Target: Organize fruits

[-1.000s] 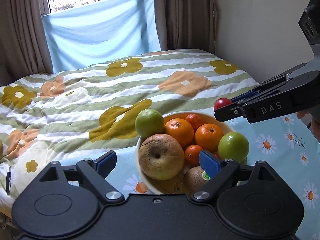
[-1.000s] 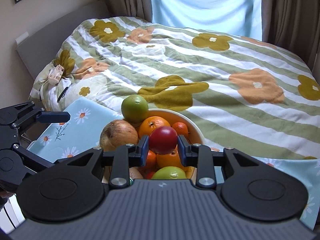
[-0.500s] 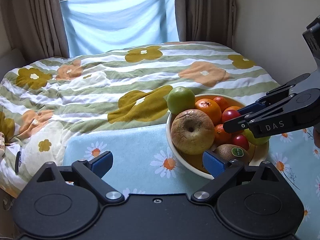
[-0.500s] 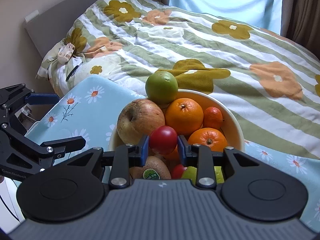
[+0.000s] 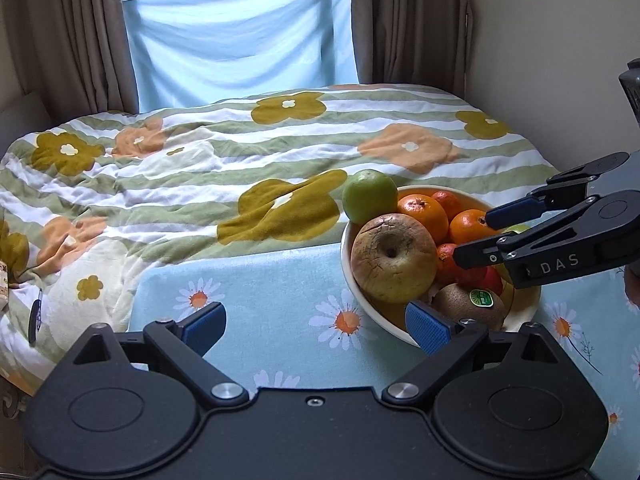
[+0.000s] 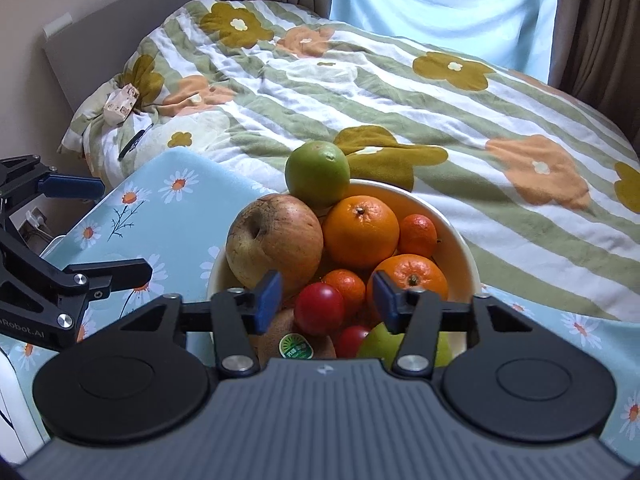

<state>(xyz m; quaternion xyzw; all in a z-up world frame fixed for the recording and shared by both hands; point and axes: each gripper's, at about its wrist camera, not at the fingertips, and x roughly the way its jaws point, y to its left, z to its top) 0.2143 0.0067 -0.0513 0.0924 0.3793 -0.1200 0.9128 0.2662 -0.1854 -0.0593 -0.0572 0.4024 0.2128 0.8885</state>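
Note:
A white bowl on the daisy-print cloth holds a big wrinkled apple, a green fruit, several oranges, a stickered kiwi and small red tomatoes. My right gripper hovers over the bowl's near side with its jaws opening. One red tomato sits on the pile between the blue pads, touching neither. To the left of the bowl, my left gripper stands open and empty over the cloth.
The daisy cloth covers a small table against a bed with a striped floral quilt. A small packet and a dark pen-like item lie on the quilt. Curtains and a wall stand behind.
My right gripper came down over the bowl and its jaws parted off the red tomato, which now rests on the pile. The left gripper shifted left, off the bowl.

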